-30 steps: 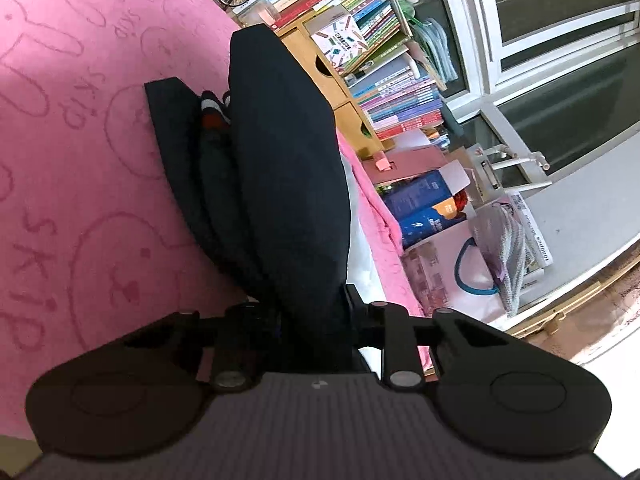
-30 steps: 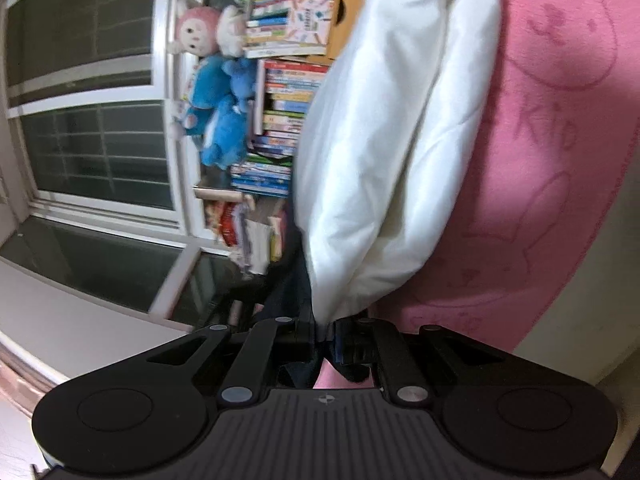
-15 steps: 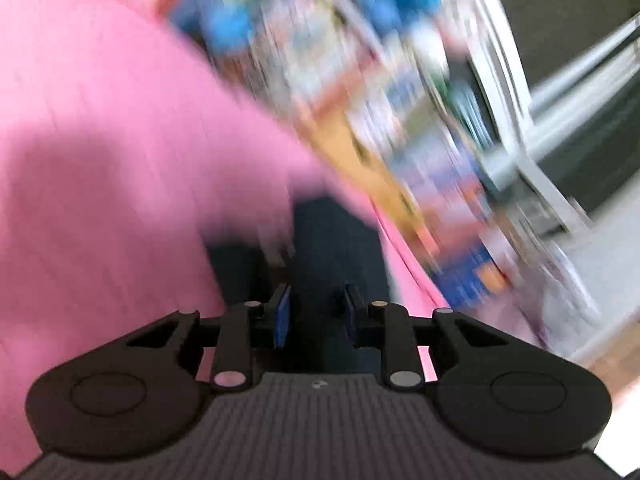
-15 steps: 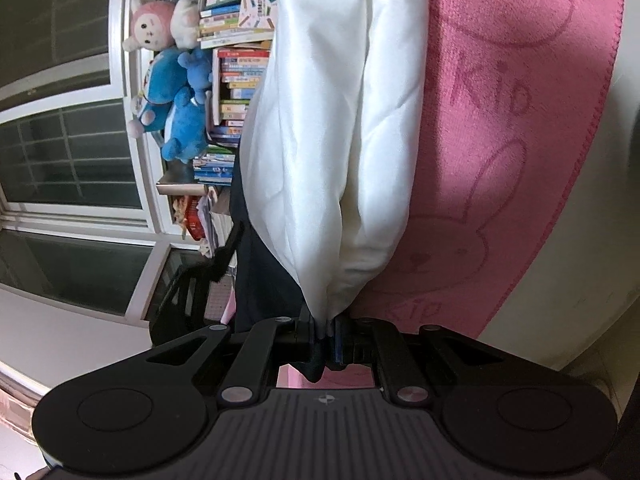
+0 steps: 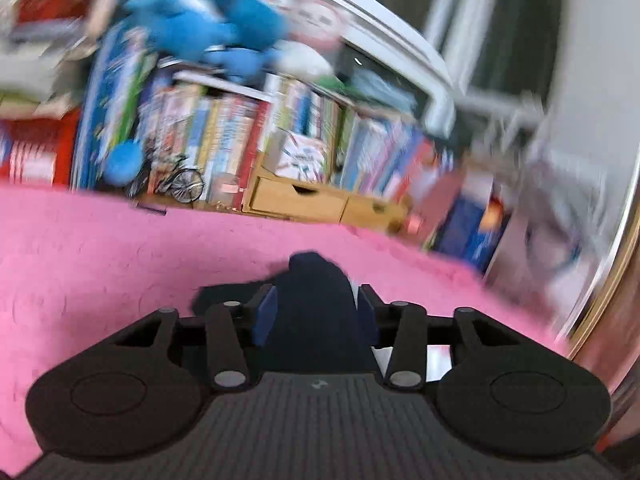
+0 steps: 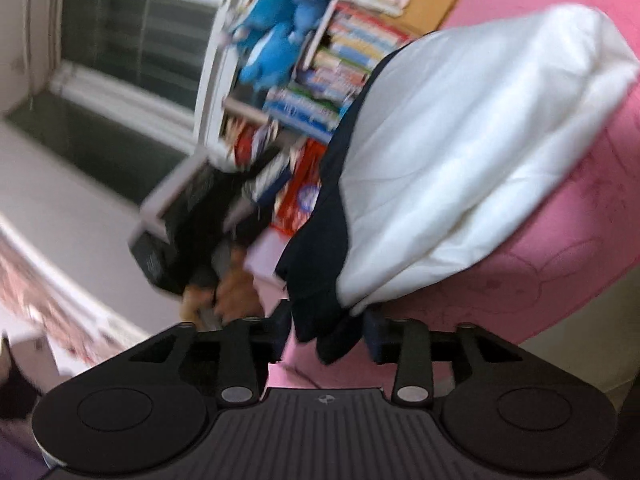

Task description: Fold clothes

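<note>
On the pink blanket (image 5: 100, 264), nearest the cameras, both claws have just been opening. The left gripper (image 5: 316, 312) stands part open with the dark garment (image 5: 312, 300) loose between its jaws; the right gripper (image 6: 328, 334) likewise, dark cloth hanging in the gap, no pad pressing that I can see. Past them the garment (image 6: 460, 152) lies on the blanket, white lining up. It looks soft, light and floppy, so pinch a hem or corner through both layers. Behind the blanket stand books (image 5: 224, 136).
</note>
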`<state>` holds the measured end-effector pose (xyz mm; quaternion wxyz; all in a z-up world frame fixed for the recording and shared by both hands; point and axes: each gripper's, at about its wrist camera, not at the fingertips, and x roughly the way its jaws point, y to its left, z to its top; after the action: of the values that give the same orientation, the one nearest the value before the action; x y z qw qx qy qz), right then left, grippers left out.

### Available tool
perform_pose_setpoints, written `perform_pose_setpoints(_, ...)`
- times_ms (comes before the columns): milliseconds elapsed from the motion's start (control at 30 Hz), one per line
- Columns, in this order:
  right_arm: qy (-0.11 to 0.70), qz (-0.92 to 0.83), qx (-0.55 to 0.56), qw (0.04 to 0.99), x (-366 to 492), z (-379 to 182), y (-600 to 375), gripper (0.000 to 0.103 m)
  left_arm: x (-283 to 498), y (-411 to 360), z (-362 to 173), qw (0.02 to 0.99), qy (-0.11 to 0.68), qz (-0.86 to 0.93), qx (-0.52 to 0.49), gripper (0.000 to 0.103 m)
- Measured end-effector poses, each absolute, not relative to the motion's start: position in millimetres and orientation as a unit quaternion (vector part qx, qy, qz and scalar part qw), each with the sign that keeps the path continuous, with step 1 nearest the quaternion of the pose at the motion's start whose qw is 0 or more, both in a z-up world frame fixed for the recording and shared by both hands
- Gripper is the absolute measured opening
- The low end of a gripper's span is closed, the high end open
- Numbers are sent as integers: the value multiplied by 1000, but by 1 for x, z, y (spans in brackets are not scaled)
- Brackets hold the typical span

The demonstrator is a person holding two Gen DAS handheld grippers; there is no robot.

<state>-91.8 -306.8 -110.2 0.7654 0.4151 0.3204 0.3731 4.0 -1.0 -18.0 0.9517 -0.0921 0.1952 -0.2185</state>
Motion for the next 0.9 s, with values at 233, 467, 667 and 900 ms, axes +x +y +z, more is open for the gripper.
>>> perform_pose_setpoints(233, 266, 342, 364, 825, -106, -62, -345, 67, 27, -30, -69, 961, 241, -133, 34, 57)
perform_pose_setpoints(467, 245, 125, 250, 928, -81, -32, -391, 88, 1, 19, -39, 961, 222, -152, -64, 68)
perform_pose_setpoints(667, 321, 92, 173, 927, -49, -55, -362, 90, 5, 24, -39, 950, 296, -102, -25, 87)
perform_pose_setpoints(900, 295, 105, 84, 946, -71, -34, -319, 91, -2, 25, -43, 937, 333, -98, -31, 90)
